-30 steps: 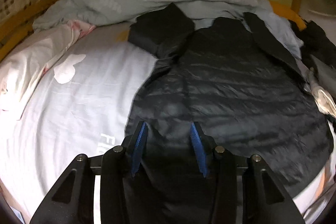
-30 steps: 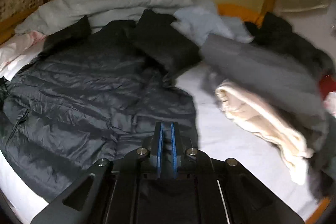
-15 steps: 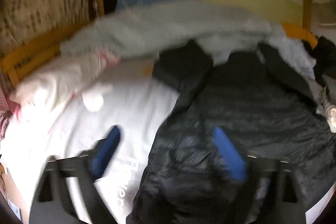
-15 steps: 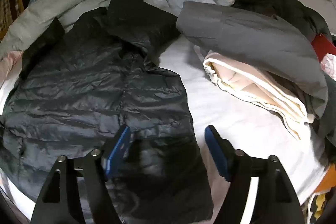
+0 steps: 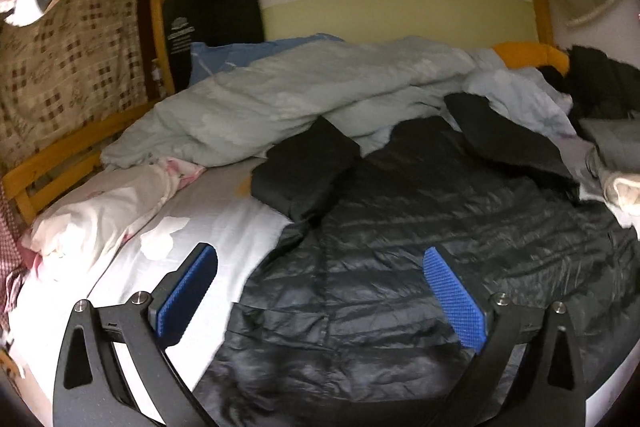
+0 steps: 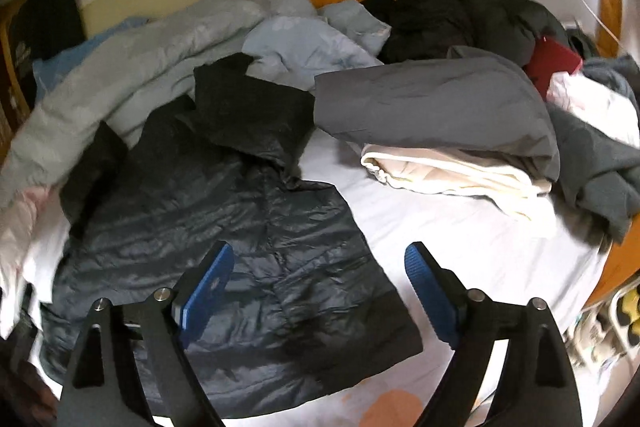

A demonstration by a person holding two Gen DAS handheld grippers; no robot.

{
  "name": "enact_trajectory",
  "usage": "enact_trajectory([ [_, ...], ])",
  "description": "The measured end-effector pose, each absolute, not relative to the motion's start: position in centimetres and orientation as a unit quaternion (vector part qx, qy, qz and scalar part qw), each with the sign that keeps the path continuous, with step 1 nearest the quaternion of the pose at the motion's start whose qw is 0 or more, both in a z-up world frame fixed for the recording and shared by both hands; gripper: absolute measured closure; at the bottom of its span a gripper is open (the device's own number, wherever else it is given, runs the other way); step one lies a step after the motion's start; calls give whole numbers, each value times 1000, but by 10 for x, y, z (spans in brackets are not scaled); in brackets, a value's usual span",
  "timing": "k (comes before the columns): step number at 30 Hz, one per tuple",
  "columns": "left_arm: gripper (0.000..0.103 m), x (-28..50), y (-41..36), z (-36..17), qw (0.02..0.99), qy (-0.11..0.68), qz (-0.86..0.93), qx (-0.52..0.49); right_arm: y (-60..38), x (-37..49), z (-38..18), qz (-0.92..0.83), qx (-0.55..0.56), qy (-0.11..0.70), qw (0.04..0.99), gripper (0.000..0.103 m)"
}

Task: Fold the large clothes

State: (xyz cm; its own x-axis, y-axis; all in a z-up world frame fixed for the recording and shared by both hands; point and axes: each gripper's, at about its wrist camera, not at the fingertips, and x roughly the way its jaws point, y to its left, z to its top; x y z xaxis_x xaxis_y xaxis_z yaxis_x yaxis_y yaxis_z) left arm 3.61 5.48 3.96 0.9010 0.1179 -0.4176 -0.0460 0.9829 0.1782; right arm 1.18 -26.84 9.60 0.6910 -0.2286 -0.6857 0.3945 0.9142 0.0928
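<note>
A dark quilted puffer jacket (image 5: 420, 239) (image 6: 224, 227) lies spread flat on the white bed sheet (image 5: 132, 287), its sleeves folded in near the collar. My left gripper (image 5: 320, 261) hovers above the jacket's left edge, wide open, with nothing between its blue pads. My right gripper (image 6: 320, 261) hangs over the jacket's lower right hem; its jaws are opening and nothing is pinched between them.
A pale green duvet (image 5: 280, 95) is bunched at the head of the bed. A grey garment (image 6: 432, 103) on cream cloth (image 6: 460, 175) and dark clothes (image 6: 460, 11) pile at the right. A floral pillow (image 5: 96, 211) lies left, by the wooden bed frame (image 5: 60, 151).
Both grippers let go of the jacket's hem and opened wide. Both lifted and pulled back from the bed, so more of the room shows. The jacket stays flat.
</note>
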Motion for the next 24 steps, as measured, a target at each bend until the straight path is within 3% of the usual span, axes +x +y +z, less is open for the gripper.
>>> enact_trajectory([
  [24, 0, 36, 27, 18, 964, 243, -8, 109, -280, 26, 74, -190, 119, 373, 900, 14],
])
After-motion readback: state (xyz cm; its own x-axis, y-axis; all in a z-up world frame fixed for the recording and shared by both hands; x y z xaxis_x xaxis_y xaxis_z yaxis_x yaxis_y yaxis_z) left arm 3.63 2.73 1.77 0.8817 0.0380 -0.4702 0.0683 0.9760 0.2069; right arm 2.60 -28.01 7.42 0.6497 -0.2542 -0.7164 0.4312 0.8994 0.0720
